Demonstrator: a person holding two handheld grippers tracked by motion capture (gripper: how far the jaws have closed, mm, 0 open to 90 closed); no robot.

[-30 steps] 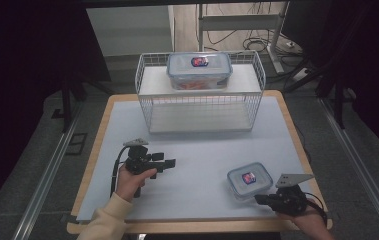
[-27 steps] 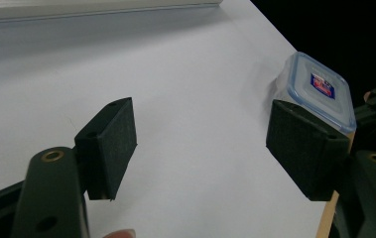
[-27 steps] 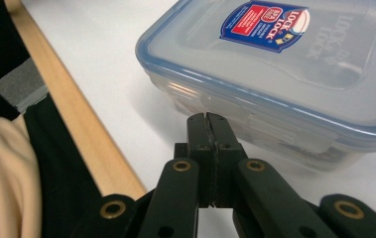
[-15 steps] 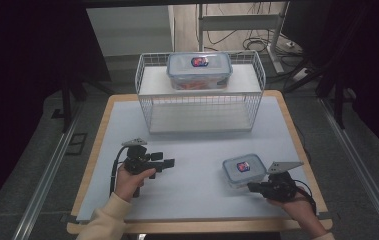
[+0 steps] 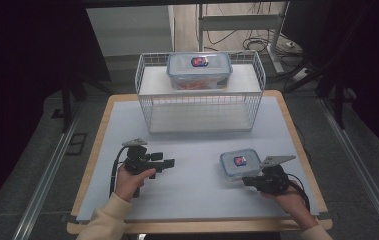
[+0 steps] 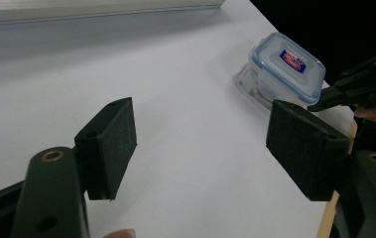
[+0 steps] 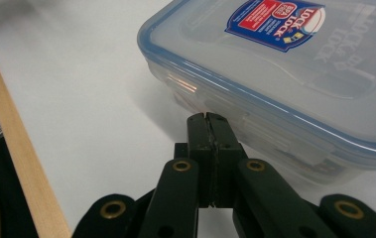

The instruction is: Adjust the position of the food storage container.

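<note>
Pressing its fingers together with nothing between them, the right gripper (image 7: 208,119) sits at the near side of the small blue-rimmed lock-lid container (image 5: 240,163), tips just at its wall. Leftward on the white bench (image 5: 197,150), the left gripper (image 5: 169,162) holds its fingers apart, empty. Farther back, a wire basket rack (image 5: 201,107) carries a larger lidded container (image 5: 199,70).

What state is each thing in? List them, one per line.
Small box: lid on, flat on the table, by the right gripper's tips.
Large box: lid on, resting on top of the wire basket.
Wire basket: upright at the table's far edge.
Left gripper: open, nothing between the jaws.
Right gripper: shut, holding nothing, tips at the small box's side.
</note>
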